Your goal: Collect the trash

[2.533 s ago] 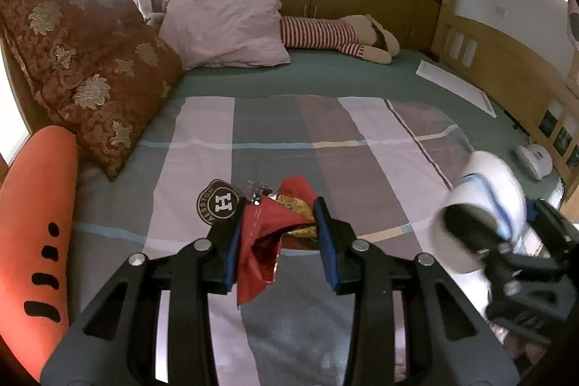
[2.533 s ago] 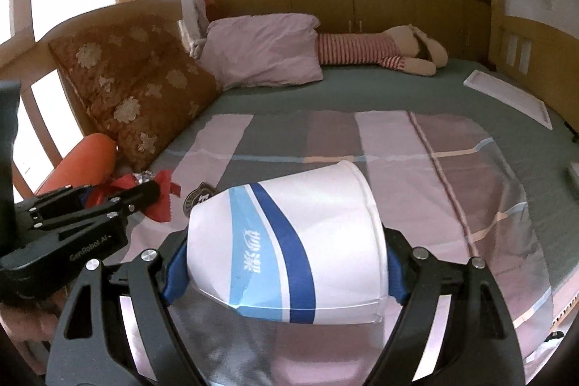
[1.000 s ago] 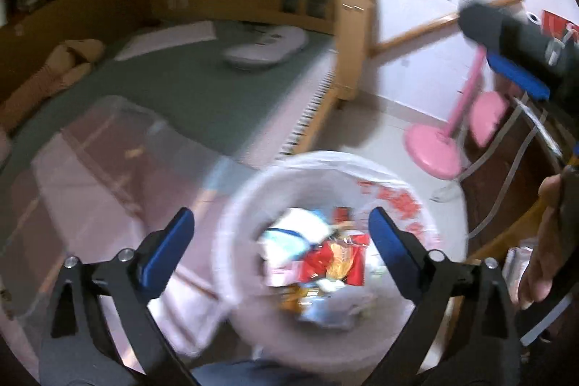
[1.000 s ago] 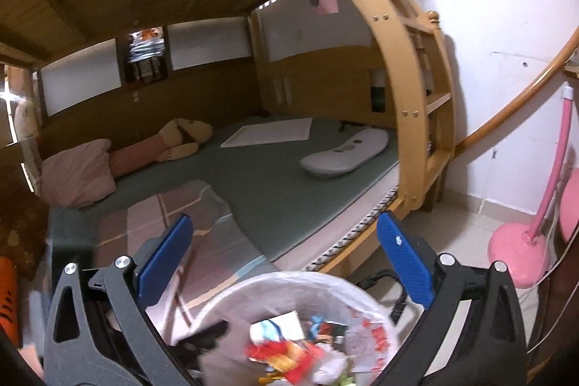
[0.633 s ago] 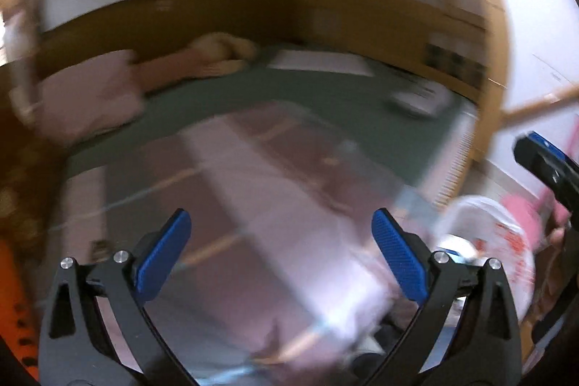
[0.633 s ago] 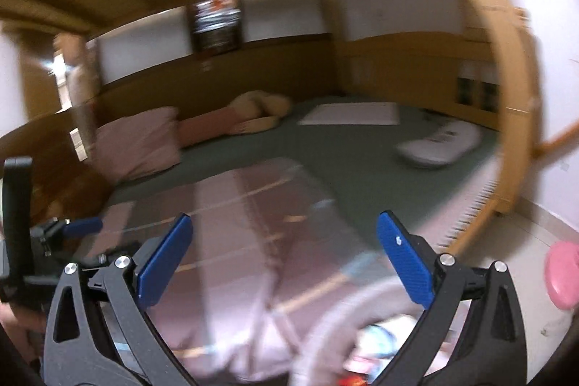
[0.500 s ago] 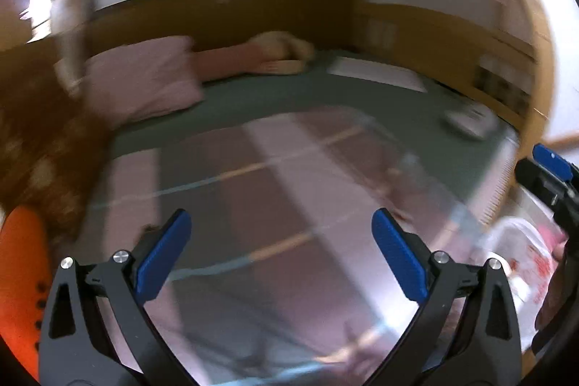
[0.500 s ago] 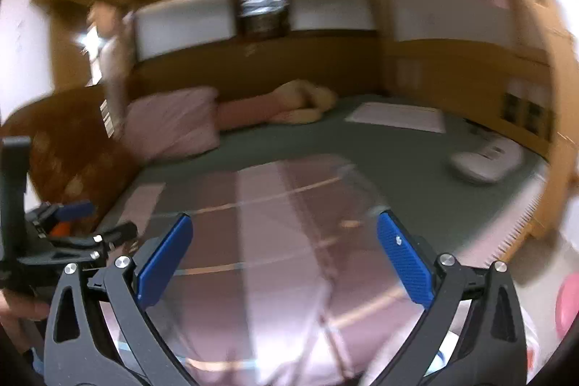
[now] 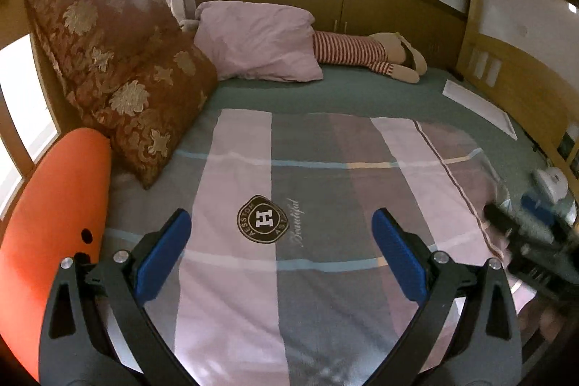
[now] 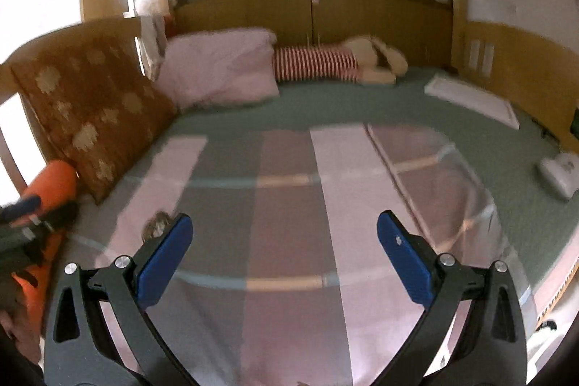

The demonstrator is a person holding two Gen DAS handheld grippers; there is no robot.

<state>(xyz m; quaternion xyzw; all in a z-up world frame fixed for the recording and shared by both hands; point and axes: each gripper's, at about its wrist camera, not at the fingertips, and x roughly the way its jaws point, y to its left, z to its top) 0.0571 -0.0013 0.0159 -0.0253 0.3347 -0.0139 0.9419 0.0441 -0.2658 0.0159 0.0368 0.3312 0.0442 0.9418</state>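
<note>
I am holding my left gripper (image 9: 280, 252) over the bed, its jaws standing wide apart with nothing between the blue pads (image 9: 164, 252), and under the gap the striped blanket (image 9: 325, 176) is showing with its round dark badge (image 9: 263, 219) lettered with an H. My right gripper (image 10: 282, 255) is hovering over the same blanket, farther to the right, and its jaws are also spread wide and carrying nothing (that view is somewhat blurred). I am seeing no trash on the blanket or on the green sheet (image 9: 362, 96) in either view, so I cannot tell where it is. To my left an orange cushion (image 9: 54, 216) is lying along the bed's edge, touching a dark red pillow (image 9: 119, 75) with a pale flower pattern that is leaning against the wooden frame. Beyond it a pink pillow (image 9: 257, 40) is resting at the head of the bed, and just beside it a stuffed toy (image 9: 365, 55) in a red-and-white striped top is lying on its side. A flat white board (image 9: 477, 105) is sitting on the sheet near the right wall, and a small white device (image 10: 559, 172) is lying near the bed's right edge. In the left wrist view my right gripper is showing as a dark blur at the right edge.
</note>
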